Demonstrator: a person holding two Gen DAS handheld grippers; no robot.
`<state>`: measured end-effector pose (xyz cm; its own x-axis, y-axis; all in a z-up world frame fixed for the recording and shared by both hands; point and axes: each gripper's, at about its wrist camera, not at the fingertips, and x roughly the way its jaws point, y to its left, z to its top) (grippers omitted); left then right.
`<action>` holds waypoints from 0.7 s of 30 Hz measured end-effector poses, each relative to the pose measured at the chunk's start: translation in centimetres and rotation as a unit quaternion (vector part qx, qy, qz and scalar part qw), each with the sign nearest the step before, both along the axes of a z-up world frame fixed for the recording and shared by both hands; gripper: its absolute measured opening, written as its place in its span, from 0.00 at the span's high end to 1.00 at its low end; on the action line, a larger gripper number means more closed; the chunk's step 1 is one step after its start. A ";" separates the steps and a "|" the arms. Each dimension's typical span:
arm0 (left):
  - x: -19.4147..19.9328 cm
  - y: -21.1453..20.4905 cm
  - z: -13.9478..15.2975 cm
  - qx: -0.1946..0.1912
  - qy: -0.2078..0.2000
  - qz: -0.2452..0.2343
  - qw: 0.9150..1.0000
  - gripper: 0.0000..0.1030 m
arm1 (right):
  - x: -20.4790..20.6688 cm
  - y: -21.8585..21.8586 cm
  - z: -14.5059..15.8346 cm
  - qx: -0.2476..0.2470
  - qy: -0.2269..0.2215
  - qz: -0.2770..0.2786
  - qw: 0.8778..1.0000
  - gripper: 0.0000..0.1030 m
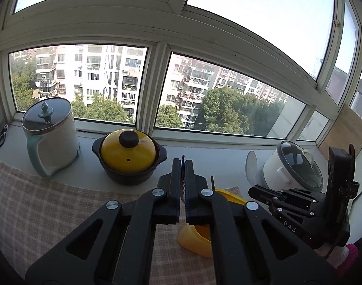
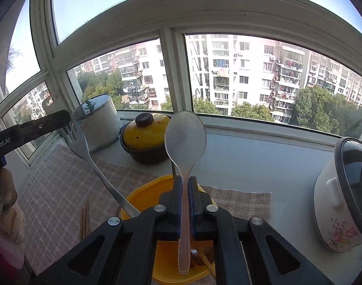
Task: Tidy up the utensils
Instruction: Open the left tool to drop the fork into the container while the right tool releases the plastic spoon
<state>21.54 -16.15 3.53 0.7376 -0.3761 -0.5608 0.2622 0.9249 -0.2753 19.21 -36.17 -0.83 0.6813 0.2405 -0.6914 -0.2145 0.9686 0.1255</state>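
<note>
Right wrist view looks over the yellow holder [image 2: 143,197], a plastic container standing on the checked mat [image 2: 50,185], and the risk is plain here: the right gripper [image 2: 185,191] pinches a translucent plastic spoon [image 2: 185,140] low on its thin handle, bowl up, so the spoon could pivot or slip between the pads if it is lowered carelessly, and its free end could catch the holder's rim or the chopsticks already standing inside. The right jaws are closed tight on that handle, with only the handle's thickness between them, directly above the holder's mouth. To the left of the holder, the left gripper [image 2: 67,124] clamps a metal fork [image 2: 86,149] by its tines, and the fork's handle slants down to the holder's rim; a grip on smooth tines looks poor to me, and the fork could swing or tip the light holder. In the left wrist view the left gripper [image 1: 182,166] has its jaws nearly together with just a thin dark sliver between them, consistent with the fork's edge, though the fork itself is hardly readable there. Behind the holder sits a yellow-lidded pot [image 2: 145,137].
</note>
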 end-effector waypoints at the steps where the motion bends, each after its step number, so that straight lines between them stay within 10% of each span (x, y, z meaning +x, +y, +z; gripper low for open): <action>1: 0.1 -0.1 -0.1 0.001 0.001 -0.002 1.000 1.00 | 0.1 -0.1 -0.2 0.000 0.001 0.000 1.000 0.98; 21: 0.7 -2.2 -1.7 -0.002 0.029 -0.033 0.999 0.99 | 0.6 -1.5 -2.1 0.008 0.024 -0.018 1.000 0.98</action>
<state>22.23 -18.38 1.86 0.6774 -0.4244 -0.6008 0.3056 0.9053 -0.2949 19.82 -37.65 -2.98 0.6567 0.2266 -0.7193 -0.1722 0.9737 0.1495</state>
